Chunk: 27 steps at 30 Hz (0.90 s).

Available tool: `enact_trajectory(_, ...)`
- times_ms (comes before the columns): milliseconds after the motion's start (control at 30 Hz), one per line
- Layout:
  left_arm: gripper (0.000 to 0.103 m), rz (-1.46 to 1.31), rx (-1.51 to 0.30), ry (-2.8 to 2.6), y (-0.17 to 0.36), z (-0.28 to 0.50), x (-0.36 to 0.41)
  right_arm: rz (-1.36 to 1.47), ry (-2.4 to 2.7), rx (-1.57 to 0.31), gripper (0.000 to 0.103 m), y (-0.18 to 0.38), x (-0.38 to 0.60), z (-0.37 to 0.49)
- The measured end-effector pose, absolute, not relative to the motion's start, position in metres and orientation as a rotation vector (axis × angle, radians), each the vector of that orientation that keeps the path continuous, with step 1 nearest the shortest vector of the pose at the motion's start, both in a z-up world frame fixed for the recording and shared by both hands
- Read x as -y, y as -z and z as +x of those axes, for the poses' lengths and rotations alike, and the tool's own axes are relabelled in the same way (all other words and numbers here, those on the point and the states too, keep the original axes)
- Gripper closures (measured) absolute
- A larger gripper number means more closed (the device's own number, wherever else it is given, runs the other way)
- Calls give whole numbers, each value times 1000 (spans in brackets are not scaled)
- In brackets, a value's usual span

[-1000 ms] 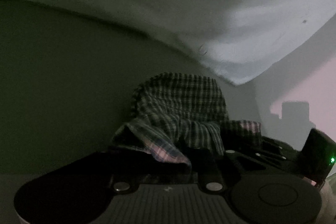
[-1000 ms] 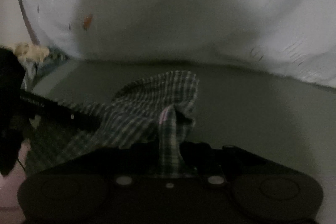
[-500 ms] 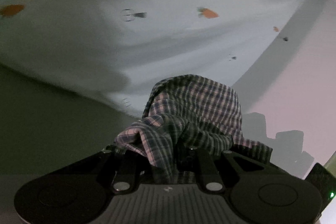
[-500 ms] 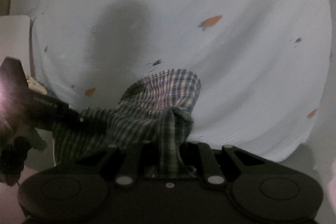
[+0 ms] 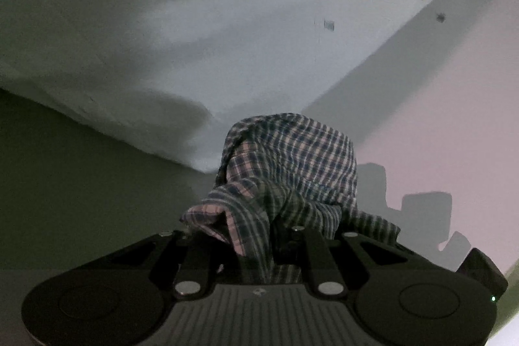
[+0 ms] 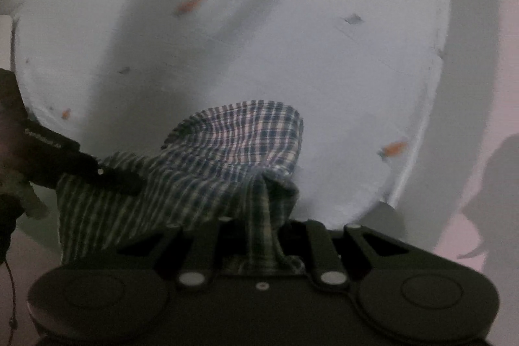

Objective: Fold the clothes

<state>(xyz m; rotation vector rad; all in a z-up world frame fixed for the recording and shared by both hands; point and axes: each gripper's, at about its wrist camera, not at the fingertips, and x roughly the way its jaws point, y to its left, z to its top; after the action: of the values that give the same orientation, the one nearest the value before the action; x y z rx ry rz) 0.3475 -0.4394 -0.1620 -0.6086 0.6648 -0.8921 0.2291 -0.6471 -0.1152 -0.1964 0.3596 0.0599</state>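
- Cloth: the plaid garment hangs bunched, clamped between both tongs, left gripper and right gripper.
- Backdrop has shifted since a moment ago (white sheet now fills the right view).

The checked shirt is thin woven cloth, soft and creased, matt. The left tool and right tool are matt black plastic with small shiny metal pins. The bed sheet is smooth, pale printed cloth.
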Motion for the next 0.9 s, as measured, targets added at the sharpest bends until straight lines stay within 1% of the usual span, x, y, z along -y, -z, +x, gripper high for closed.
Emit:
enact_trajectory(167,87,-569,-691,852,168,375,532,-170,-65,-398,88,124,745,275)
enact_trajectory(267,87,-573,-710,813,179,410,578,-186,-24,-406,87,136,787,320)
enact_trajectory(300,85,-541,-706,783,184,425,595,-202,-2,-407,83,141,796,335)
enact_trajectory(367,76,-457,-705,709,191,452,624,-243,73,-409,69,155,811,369)
enact_trajectory(400,69,-405,-714,667,196,467,638,-267,115,-407,56,163,816,383)
enact_trajectory(433,68,-353,-729,621,201,482,648,-287,153,-398,51,170,821,396)
enact_trajectory(500,68,-289,-723,532,204,498,653,-310,202,-377,48,180,825,411)
enact_trajectory(533,67,-259,-717,487,205,506,654,-318,222,-360,48,183,824,413)
enact_trajectory(600,62,-239,-673,458,201,502,649,-318,251,-317,50,190,821,410)
enact_trajectory(700,60,-193,-603,465,200,479,646,-251,217,-330,71,209,824,403)
enact_trajectory(733,59,-165,-584,472,204,471,649,-226,209,-357,71,221,827,402)
enact_trajectory(800,52,-90,-579,483,223,461,662,-189,203,-425,71,246,832,406)
enact_trajectory(900,52,-39,-689,431,264,472,672,-83,224,-523,72,282,845,414)
